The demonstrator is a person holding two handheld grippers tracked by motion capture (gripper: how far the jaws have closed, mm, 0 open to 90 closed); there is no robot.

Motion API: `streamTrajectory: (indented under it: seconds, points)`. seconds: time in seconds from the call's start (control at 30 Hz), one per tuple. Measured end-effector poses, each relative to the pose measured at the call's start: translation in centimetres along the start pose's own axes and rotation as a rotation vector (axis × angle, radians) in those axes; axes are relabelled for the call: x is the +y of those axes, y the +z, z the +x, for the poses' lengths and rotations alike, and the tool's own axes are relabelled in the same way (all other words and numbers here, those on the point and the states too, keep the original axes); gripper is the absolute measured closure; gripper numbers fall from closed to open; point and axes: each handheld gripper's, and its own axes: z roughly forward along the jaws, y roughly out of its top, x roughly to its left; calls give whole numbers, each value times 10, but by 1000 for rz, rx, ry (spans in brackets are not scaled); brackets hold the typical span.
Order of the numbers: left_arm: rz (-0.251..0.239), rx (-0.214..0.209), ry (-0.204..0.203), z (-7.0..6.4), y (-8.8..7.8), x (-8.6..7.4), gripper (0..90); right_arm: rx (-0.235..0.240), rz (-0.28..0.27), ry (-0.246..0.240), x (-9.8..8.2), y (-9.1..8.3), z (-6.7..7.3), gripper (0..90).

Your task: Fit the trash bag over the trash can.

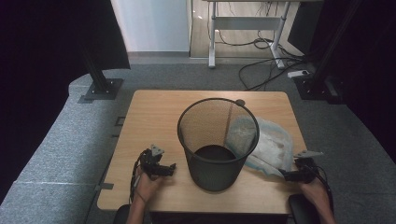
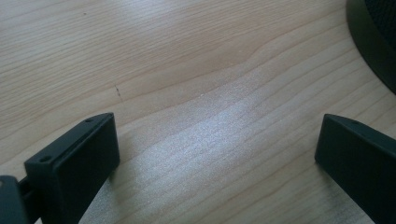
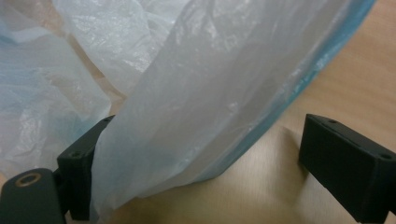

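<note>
Right gripper (image 3: 201,154) spread, plastic bag (image 3: 187,107) draped between jaws, unpinched; left gripper (image 2: 217,154) spread, empty. Thin film could have slipped free.

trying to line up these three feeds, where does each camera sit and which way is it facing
High view: above the person's side, looking forward and down on the wooden table, mesh bin and plastic bag; both hands show with the left gripper and right gripper.
Left gripper view: rides the left gripper, facing bare tabletop between its open jaws, bin base at the top right corner.
Right gripper view: rides the right gripper, facing the bag, whose edge lies between open jaws.
Shared: the bag shows in the high and right gripper views.
</note>
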Motion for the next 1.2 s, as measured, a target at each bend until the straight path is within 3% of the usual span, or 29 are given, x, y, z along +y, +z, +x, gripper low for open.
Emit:
streamTrajectory:
  seconds: [0.4, 0.83, 1.0, 1.2]
  points:
    - [2, 1, 3, -1, 0, 0, 0, 22, 21, -15, -28, -25, 6, 85]
    - [2, 0, 5, -1, 0, 0, 0, 35, 15, -10, -37, -34, 9, 86]
    - [0, 0, 3, -2, 0, 0, 0, 28, -25, -4, -29, -49, 8, 71]
    - [1, -1, 3, -2, 0, 0, 0, 19, -72, -29, -3, -69, 9, 49]
